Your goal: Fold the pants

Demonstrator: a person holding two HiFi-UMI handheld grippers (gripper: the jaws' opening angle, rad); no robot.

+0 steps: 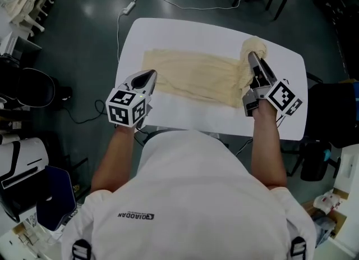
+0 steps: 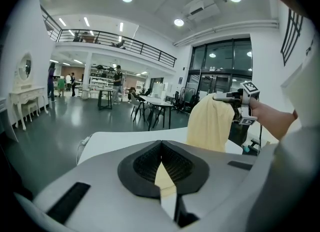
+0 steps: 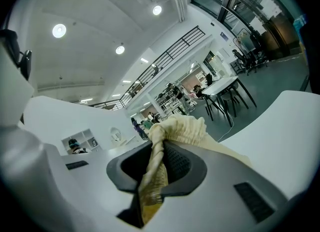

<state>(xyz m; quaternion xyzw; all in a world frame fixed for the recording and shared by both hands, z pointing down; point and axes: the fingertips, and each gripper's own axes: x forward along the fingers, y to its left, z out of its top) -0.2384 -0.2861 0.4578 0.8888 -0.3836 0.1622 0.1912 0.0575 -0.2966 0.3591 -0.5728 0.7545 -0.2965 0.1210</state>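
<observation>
Head view: cream pants (image 1: 193, 76) lie stretched left to right on the white table (image 1: 168, 31). My left tool (image 1: 150, 74) is at their near-left corner, and my right tool (image 1: 253, 58) holds the right end raised.

Left gripper view: the jaws are clenched on a thin pants edge.

Right gripper view: the jaws clamp bunched cloth.

I judge the end-to-end fold is barely begun.

A white worktop (image 1: 185, 34) with rounded corners stands on a dark floor (image 1: 84, 17). Cream pants (image 1: 193, 76) lie spread across its middle. Their right end is bunched up near the right edge.
</observation>
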